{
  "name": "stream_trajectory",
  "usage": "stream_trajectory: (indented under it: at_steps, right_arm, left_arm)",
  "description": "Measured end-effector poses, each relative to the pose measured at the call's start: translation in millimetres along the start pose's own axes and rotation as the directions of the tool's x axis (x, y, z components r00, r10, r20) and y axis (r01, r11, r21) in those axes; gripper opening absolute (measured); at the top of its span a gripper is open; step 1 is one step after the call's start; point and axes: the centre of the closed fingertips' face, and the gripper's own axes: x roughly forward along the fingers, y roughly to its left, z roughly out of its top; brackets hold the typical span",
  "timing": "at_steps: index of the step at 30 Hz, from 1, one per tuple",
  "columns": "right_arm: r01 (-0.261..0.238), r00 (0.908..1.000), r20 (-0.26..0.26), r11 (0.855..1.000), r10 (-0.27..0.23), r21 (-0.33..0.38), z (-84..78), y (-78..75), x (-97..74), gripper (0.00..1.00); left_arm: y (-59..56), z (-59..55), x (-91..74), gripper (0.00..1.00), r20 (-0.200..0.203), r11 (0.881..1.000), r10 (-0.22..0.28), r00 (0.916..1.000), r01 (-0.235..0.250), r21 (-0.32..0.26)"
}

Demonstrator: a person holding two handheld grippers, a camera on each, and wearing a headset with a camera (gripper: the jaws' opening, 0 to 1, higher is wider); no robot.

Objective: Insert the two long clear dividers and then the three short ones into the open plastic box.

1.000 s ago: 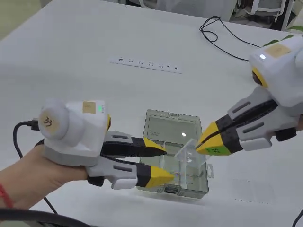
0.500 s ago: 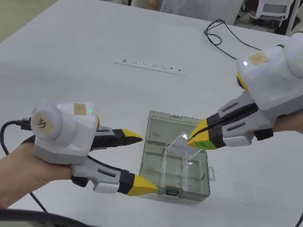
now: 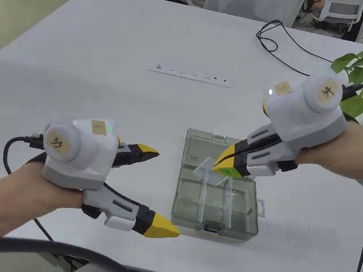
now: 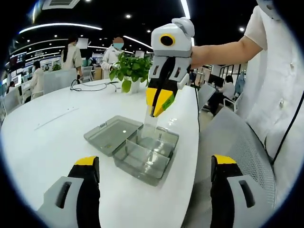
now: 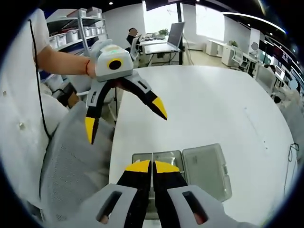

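Note:
The open clear plastic box (image 3: 245, 222) lies on the white table, its lid (image 3: 199, 146) folded flat behind it. Two long clear dividers (image 3: 201, 196) stand inside, running front to back. My right gripper (image 3: 224, 164) is shut on a short clear divider (image 3: 206, 169), holding it tilted just above the box's rear part. My left gripper (image 3: 154, 190) stands wide open to the left of the box, with nothing between its jaws. The left gripper view shows the box (image 4: 124, 153) ahead and the right gripper (image 4: 159, 102) with the divider (image 4: 151, 125) hanging over it.
A white power strip (image 3: 190, 75) lies farther back on the table, with a black cable (image 3: 283, 37) beyond it. A green plant (image 3: 353, 63) stands at the right edge. A grey mesh chair (image 5: 71, 156) is by the table's near edge. People stand in the background.
My left gripper has opened wider and drawn back leftward from the box. My right gripper has carried the short divider a little left, over the box.

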Motion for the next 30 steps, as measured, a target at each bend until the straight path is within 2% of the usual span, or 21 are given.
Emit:
stream_trajectory:
  at_steps: [14, 24, 30]
  right_arm:
    - [0.01, 0.9999, -0.01, 1.0, -0.01, 0.016, -11.2, -2.8, 25.2, 0.03]
    - [0.003, 0.9997, -0.024, 1.0, -0.003, 0.006, -19.0, -6.7, 32.3, 0.03]
    - [0.002, 1.0, -0.004, 1.0, -0.002, -0.014, -15.8, -6.5, 34.7, 0.02]
  left_arm:
    - [0.6, -4.3, 0.3, 1.0, 0.007, 1.0, -0.005, 1.0, 0.005, -0.008]
    - [-0.2, -5.9, -0.1, 1.0, 0.014, 1.0, 0.0, 0.9999, 0.001, -0.024]
    - [-0.6, -6.3, 0.6, 1.0, 0.016, 1.0, -0.001, 0.9999, 0.001, -0.031]
